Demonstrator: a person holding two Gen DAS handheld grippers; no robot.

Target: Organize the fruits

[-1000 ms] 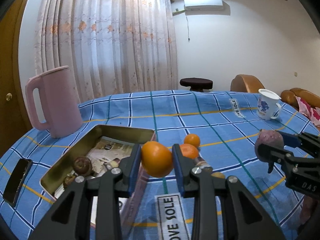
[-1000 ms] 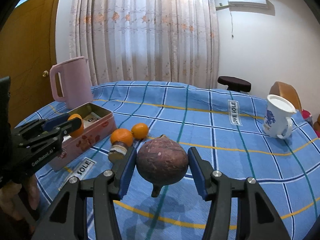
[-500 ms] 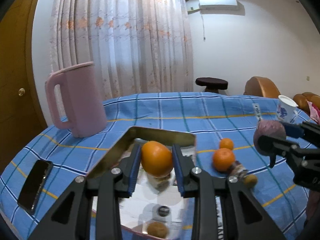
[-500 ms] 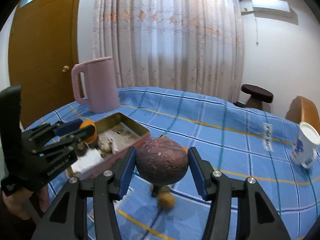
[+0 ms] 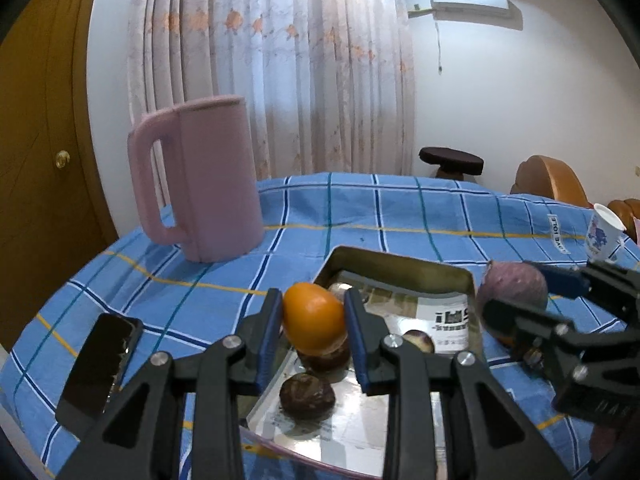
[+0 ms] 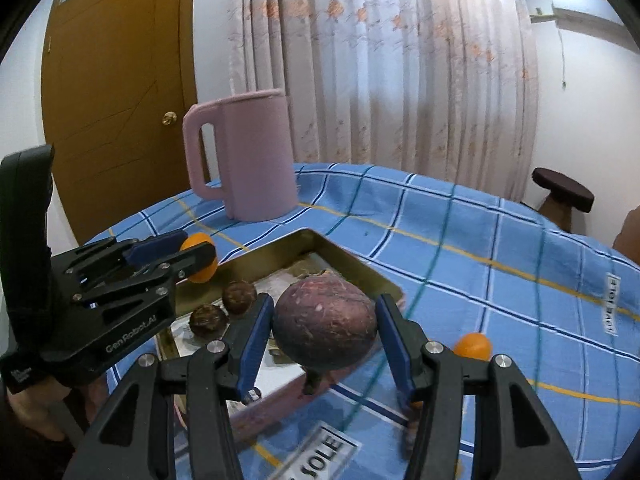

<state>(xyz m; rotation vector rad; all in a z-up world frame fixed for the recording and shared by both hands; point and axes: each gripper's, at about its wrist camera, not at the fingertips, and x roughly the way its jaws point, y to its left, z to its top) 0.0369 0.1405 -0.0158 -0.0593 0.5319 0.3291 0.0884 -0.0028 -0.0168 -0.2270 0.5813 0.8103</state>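
My left gripper (image 5: 314, 326) is shut on an orange (image 5: 314, 320) and holds it above the near left part of the open metal tin (image 5: 400, 268). My right gripper (image 6: 324, 330) is shut on a large purple round fruit (image 6: 325, 330) above the tin's right edge (image 6: 352, 264); it also shows in the left wrist view (image 5: 512, 292). Small dark fruits (image 5: 307, 396) lie inside the tin (image 6: 239, 298). Another orange (image 6: 472, 346) lies on the blue checked tablecloth (image 6: 480, 260) to the right of the tin.
A pink jug (image 5: 200, 184) stands behind the tin on the left. A black phone (image 5: 100, 364) lies near the table's left edge. A white mug (image 5: 604, 236) stands at the far right. A dark stool (image 6: 564, 194) and a brown sofa (image 5: 548, 180) stand beyond the table.
Both grippers moved left with their fruits. The left one went from beside the tin to above it; the right one came up to the tin's right edge.
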